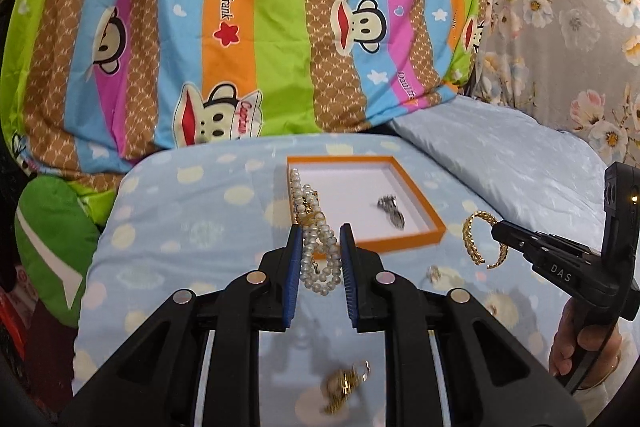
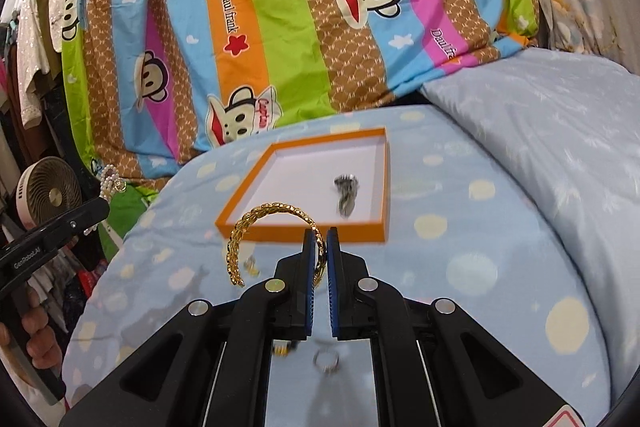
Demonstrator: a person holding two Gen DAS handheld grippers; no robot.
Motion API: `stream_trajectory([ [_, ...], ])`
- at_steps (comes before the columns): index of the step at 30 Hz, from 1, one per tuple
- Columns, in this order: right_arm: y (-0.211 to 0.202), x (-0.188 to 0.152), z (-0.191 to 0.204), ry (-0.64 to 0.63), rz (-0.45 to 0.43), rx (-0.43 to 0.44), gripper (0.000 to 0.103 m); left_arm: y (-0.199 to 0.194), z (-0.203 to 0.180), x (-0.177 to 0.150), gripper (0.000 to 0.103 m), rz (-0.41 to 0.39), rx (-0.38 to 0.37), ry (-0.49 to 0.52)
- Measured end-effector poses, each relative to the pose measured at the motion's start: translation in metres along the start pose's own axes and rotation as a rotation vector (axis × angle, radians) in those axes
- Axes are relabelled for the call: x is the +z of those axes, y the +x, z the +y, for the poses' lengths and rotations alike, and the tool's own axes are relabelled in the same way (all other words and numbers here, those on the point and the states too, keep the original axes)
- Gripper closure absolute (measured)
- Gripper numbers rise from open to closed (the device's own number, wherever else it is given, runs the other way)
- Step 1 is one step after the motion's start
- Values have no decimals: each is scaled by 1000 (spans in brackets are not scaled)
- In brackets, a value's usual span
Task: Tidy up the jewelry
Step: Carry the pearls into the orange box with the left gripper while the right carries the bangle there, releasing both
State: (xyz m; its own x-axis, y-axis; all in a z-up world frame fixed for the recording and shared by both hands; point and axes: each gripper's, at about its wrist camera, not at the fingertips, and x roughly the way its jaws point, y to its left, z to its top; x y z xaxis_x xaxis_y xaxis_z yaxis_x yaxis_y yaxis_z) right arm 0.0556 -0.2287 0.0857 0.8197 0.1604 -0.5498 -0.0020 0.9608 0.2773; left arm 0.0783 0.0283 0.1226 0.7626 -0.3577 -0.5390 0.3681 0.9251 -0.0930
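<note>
An orange-rimmed tray [image 1: 434, 225] [image 2: 382, 179] with a white floor lies on the blue dotted bed cover and holds a silver piece [image 1: 391, 209] [image 2: 345, 191]. My left gripper [image 1: 320, 233] is shut on a white pearl bracelet [image 1: 316, 247], held just in front of the tray's near left corner; the bracelet also shows in the right wrist view [image 2: 109, 178]. My right gripper [image 2: 320, 237] is shut on a gold braided bangle [image 2: 260, 235], held above the cover before the tray; the bangle also shows in the left wrist view [image 1: 476, 239].
Loose gold pieces [image 1: 344, 385] [image 1: 434, 273] and a ring [image 2: 326, 361] lie on the cover under the grippers. A striped cartoon quilt [image 1: 240, 27] rises behind the tray. A pale blue pillow [image 2: 560, 131] lies to the right. A small fan [image 2: 50, 193] stands at left.
</note>
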Motion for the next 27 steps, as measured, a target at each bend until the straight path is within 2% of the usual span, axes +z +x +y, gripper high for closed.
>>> stream_trajectory([
  [7, 56, 54, -13, -29, 0, 4, 98, 74, 5, 53, 85, 13, -18, 18],
  [13, 117, 81, -26, -35, 57, 9, 98, 143, 7, 75, 85, 66, -78, 25],
  [19, 166, 84, -37, -32, 125, 11, 98, 203, 6, 69, 85, 138, -101, 54],
  [27, 193, 76, -41, -22, 178, 15, 98, 242, 18, 53, 85, 189, -106, 49],
])
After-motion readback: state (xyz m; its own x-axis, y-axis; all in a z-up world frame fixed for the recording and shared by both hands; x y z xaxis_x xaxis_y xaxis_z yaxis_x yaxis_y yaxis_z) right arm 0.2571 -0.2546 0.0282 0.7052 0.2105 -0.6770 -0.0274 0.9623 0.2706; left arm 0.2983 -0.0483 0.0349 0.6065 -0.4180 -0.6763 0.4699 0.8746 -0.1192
